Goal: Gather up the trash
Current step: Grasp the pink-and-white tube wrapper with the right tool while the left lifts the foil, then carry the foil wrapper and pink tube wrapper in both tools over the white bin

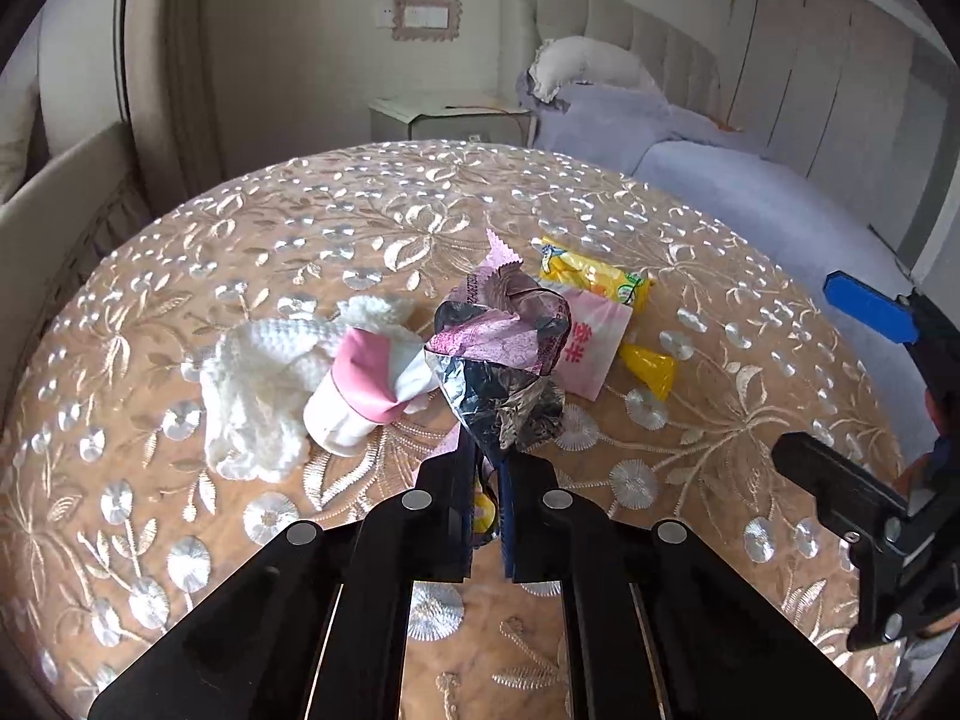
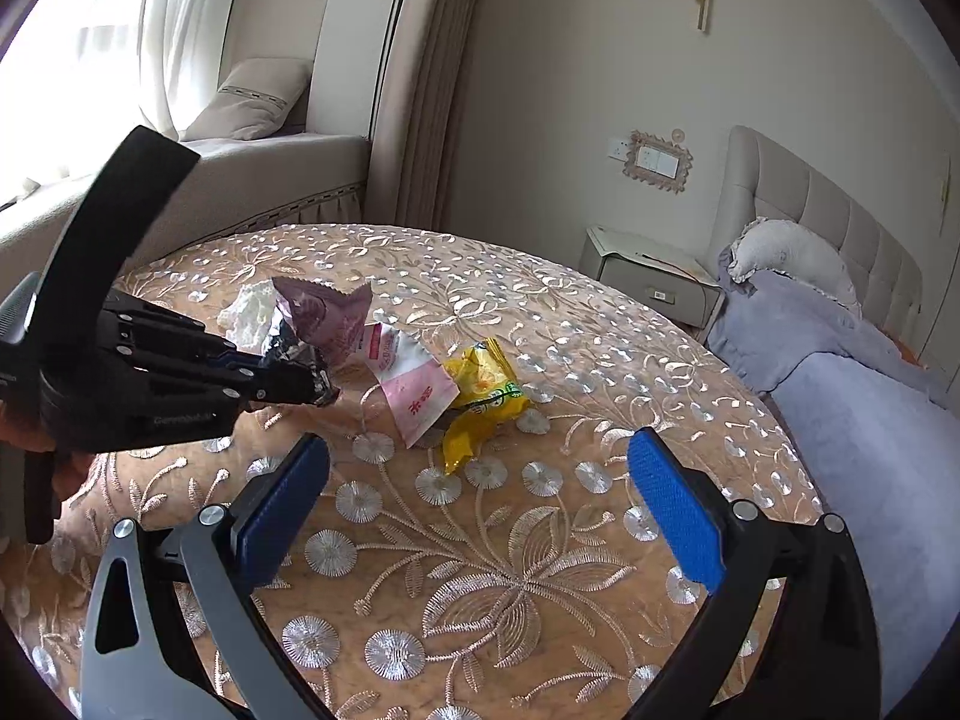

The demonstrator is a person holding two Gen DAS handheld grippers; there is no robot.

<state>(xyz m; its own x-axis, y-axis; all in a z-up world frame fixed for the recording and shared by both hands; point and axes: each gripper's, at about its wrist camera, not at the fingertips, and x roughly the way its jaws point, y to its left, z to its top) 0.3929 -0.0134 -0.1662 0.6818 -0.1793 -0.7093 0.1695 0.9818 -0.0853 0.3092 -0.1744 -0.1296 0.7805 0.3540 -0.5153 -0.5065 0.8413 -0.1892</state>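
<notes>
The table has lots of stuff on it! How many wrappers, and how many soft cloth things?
Wrappers: 3, a purple and silver wrapper, a pink and white wrapper, a yellow wrapper
Cloth things: 2, a white knitted cloth, a pink and white sock
Total: 5

Crumpled wrapper: glossy metallised foil. Yellow packet: shiny plastic film. Tablecloth: embroidered cloth under a glossy cover. White cloth: rough knit. Right gripper pads: matt, textured blue.

Three wrappers, one white knit
</notes>
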